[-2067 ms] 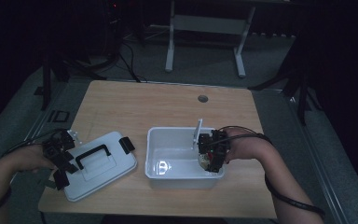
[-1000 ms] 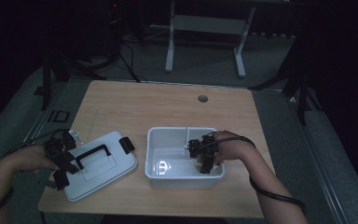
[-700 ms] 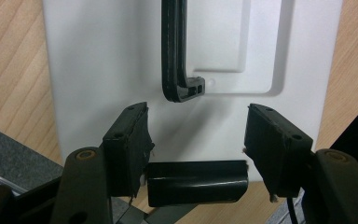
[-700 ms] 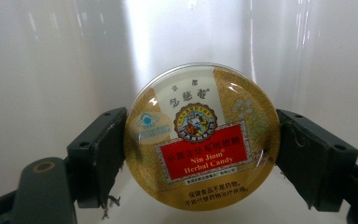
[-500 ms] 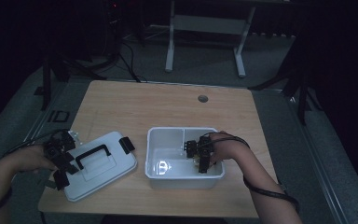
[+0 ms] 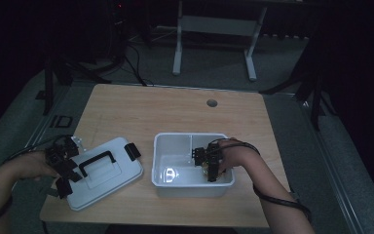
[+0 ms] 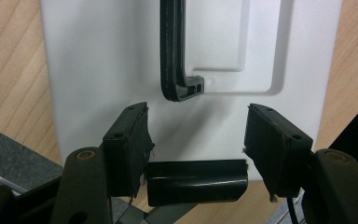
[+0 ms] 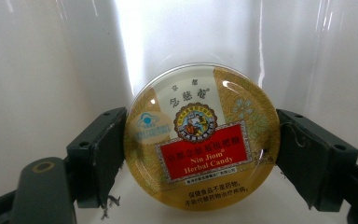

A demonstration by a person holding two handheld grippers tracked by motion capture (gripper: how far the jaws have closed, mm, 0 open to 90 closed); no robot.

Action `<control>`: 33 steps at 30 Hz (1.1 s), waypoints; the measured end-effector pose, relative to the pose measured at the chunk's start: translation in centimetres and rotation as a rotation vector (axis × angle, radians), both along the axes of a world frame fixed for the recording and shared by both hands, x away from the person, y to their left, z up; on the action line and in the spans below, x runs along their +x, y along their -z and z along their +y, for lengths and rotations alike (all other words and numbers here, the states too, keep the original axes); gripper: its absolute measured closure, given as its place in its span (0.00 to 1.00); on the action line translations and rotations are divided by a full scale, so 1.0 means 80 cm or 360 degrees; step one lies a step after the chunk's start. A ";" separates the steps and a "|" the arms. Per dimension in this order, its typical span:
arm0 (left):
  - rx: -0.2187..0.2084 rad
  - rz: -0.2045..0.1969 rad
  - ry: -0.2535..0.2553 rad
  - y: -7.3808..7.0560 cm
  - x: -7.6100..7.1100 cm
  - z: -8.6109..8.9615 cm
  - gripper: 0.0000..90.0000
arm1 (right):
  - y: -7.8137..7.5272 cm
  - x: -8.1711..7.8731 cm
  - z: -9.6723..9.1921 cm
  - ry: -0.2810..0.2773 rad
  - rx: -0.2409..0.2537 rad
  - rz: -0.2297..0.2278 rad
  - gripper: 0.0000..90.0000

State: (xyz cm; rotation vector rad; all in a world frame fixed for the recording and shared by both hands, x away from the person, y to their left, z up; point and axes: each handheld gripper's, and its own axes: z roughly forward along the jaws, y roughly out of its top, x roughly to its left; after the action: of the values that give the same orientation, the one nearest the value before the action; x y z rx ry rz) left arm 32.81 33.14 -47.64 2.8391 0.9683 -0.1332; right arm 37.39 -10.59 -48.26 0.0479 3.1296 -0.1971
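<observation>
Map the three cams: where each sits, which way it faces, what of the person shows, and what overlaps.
High view: above the person's side, facing forward and down on the table; both forearms show.
Left gripper view: on the left hand-held gripper, looking down at the white lid; black jaws open.
Right gripper view: on the right hand-held gripper, inside the white bin; jaws clamp the Nin Jiom candy tin.
Shared: the high view shows lid and bin.

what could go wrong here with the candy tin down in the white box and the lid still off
The right gripper clamps the round herbal candy tin by its curved rim alone, so the smooth tin may slip or twist free. It sits low inside the white box, where the jaws could knock the wall or divider. The left gripper stands over the lid edge by a black latch; a poor grip could drag the lid across the table.
</observation>
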 end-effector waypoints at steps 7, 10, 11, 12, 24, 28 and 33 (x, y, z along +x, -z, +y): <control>0.0000 -0.0004 -0.0002 0.000 0.000 0.001 0.44 | 0.002 0.001 0.001 -0.0004 -0.0026 0.0003 0.22; -0.0001 -0.0006 -0.0002 -0.001 0.000 0.001 0.44 | 0.002 0.001 0.002 -0.0001 -0.0035 0.0002 0.22; 0.0001 -0.0009 -0.0001 0.000 0.000 0.002 0.44 | 0.002 0.002 0.002 0.0002 -0.0037 0.0002 0.22; -0.0001 -0.0007 -0.0001 0.000 0.000 0.002 0.44 | 0.002 0.002 0.002 0.0003 -0.0037 0.0000 0.22; 0.0002 0.0000 0.0000 0.002 -0.001 0.000 0.44 | 0.003 0.002 0.000 -0.0012 -0.0021 -0.0022 0.22; -0.0003 -0.0004 0.0004 0.000 -0.001 0.001 0.44 | 0.002 0.002 0.000 -0.0002 -0.0020 -0.0022 0.21; -0.0003 -0.0012 0.0000 -0.001 -0.001 0.001 0.44 | -0.001 0.003 0.000 -0.0019 -0.0008 -0.0021 0.21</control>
State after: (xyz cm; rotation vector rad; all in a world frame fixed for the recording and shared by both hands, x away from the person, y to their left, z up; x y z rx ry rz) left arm 32.75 33.25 -47.56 2.8363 0.9659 -0.1235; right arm 37.60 -10.61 -48.21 0.0308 3.1152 -0.2035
